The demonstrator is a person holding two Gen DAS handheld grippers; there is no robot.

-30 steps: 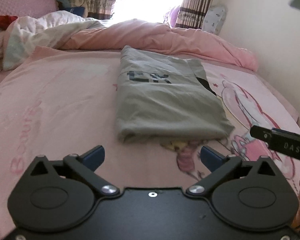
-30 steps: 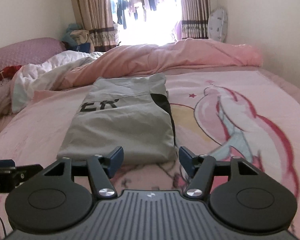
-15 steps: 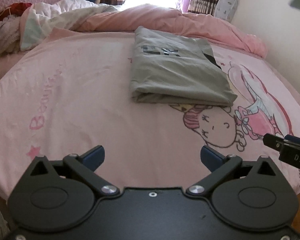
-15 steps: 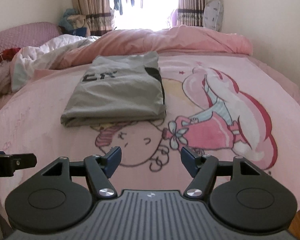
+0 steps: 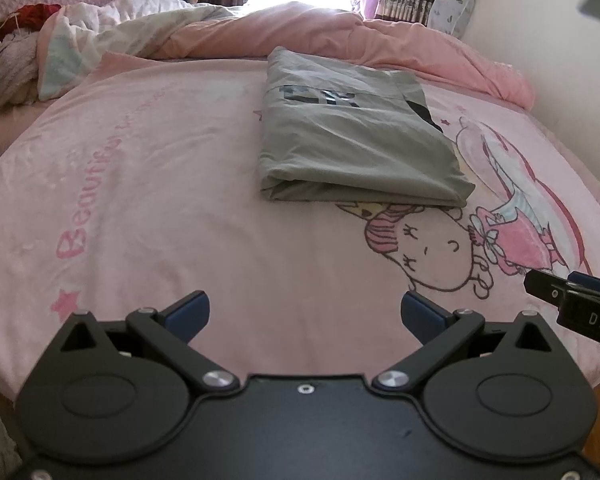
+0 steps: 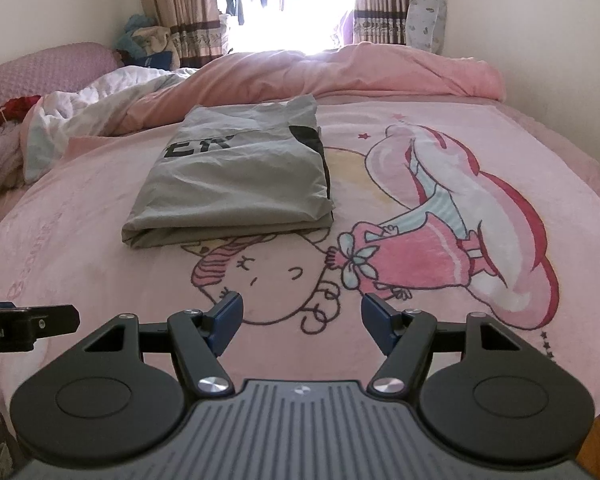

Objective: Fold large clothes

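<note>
Two grippers, both empty. Left gripper [image 5: 304,312]: blue-padded fingers [image 5: 190,312] spread wide, held above the near edge of the bed [image 5: 140,208]. Right gripper [image 6: 302,320]: fingers [image 6: 228,320] likewise apart, holding nothing. Grey garment [image 6: 236,180] lies folded into a flat rectangle on the pink cartoon-print blanket [image 6: 440,240], mid-bed, well apart from both grippers; dark lettering on top, black trim along its right edge. Rumpled pink duvet [image 6: 360,68] heaped behind it, toward the curtained window [image 6: 284,4].
</note>
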